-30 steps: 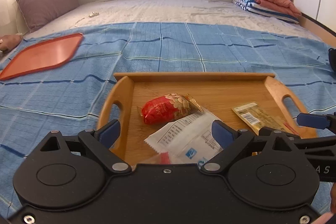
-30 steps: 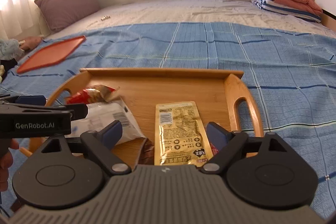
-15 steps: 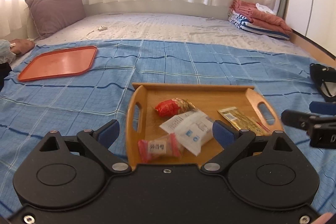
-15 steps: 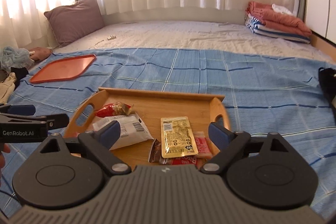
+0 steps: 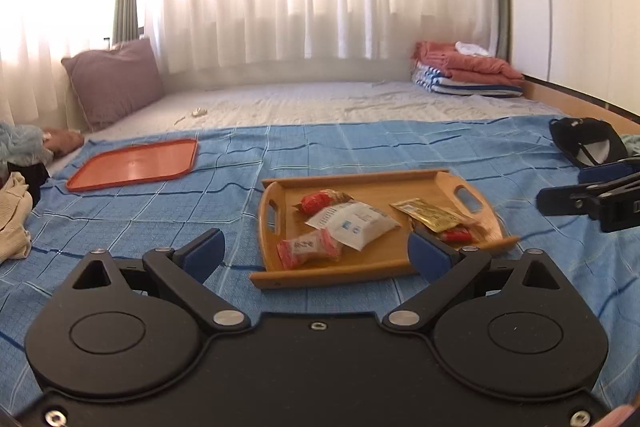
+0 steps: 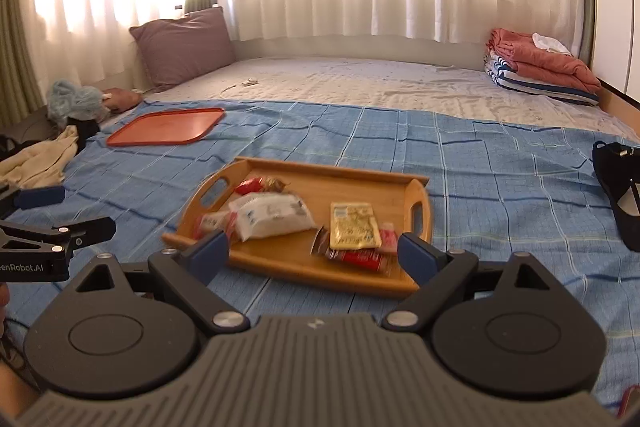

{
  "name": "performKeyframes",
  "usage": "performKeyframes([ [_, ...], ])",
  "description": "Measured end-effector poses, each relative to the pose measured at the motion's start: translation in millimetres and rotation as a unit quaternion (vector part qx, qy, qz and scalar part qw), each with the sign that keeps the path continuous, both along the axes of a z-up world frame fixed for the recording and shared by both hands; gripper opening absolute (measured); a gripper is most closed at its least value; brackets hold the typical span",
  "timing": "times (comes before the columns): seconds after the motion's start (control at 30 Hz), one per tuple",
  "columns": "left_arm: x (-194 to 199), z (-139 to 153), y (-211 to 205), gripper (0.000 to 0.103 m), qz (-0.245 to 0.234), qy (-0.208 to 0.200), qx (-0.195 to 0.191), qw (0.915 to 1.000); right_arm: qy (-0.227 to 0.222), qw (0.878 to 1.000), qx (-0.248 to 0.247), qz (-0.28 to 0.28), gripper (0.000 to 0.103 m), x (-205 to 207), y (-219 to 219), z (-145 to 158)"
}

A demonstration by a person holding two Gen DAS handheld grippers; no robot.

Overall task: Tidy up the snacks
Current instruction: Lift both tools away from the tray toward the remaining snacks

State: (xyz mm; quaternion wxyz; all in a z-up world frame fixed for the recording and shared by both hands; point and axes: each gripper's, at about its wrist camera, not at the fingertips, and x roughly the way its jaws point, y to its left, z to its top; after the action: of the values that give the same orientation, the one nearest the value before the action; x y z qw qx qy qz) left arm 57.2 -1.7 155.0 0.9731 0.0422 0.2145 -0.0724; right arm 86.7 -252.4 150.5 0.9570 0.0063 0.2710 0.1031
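Presently both tongs hang above the near edge of the bed, well clear of the snacks. The left tongs (image 5: 316, 251) are spread wide and hold nothing; the right tongs (image 6: 314, 251) are likewise spread and empty. On the blue checked blanket (image 5: 360, 143) lies a wooden tray (image 5: 376, 265) carrying every snack: a pink-wrapped candy (image 5: 310, 247) at its near left corner, a white packet (image 5: 354, 223) and a red packet (image 5: 318, 201) toward its left handle, and a yellow sachet (image 6: 354, 225) overlapping a red-and-brown wrapper (image 6: 354, 257) near its right handle. An orange tray (image 5: 132, 165) lies bare toward the bed's far left. By this arrangement the gathering step appears complete or nearly so, with the tongs drawn off. Should sorting remain, the next move calls for lowering one pair of tongs over a single wrapper and closing on its edge, since the flat sachets offer little height to grip.
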Motion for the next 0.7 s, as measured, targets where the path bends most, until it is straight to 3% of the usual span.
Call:
performKeyframes([
  [0.23,-50.5,-7.6,-22.8,0.099,-0.042,-0.031,0.034,0.998,-0.019,1.0,-0.012,0.012,0.095,-46.6,9.9,-28.2],
  [0.4,-72.2,11.4,-32.2,0.1,-0.065,-0.068,0.067,0.9933,-0.032,0.999,-0.029,0.023,0.095,-64.6,13.8,-19.7],
  [0.7,-89.2,29.7,-25.2,0.1,-0.055,-0.05,0.031,0.9967,-0.052,0.998,-0.025,0.02,0.095,-91.5,10.1,5.7],
])
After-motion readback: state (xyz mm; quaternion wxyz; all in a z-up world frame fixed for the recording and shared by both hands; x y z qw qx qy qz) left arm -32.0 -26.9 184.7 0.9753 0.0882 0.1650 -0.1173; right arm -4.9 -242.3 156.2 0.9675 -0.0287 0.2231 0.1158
